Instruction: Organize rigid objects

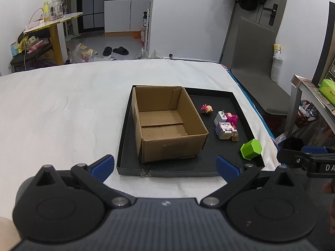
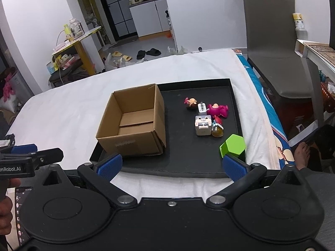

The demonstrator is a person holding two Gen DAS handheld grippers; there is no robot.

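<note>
Left claw (image 1: 165, 167) hangs released, fingers spread wide, over the near rim of the black tray (image 1: 123, 146) on the white-covered bed (image 1: 62, 108). The empty cardboard box (image 1: 167, 125) fills the tray's left half. At its 3 o'clock, across bare tray floor, cluster the small figures (image 2: 206, 115); the green block (image 2: 232, 145) sits near the tray's near-right corner. Right claw (image 2: 171, 165) is likewise released, empty.

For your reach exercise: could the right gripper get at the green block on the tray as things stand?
Probably yes. The right gripper is open, and the green block lies at the black tray's near right corner, apart from the toys, with nothing between them.
</note>
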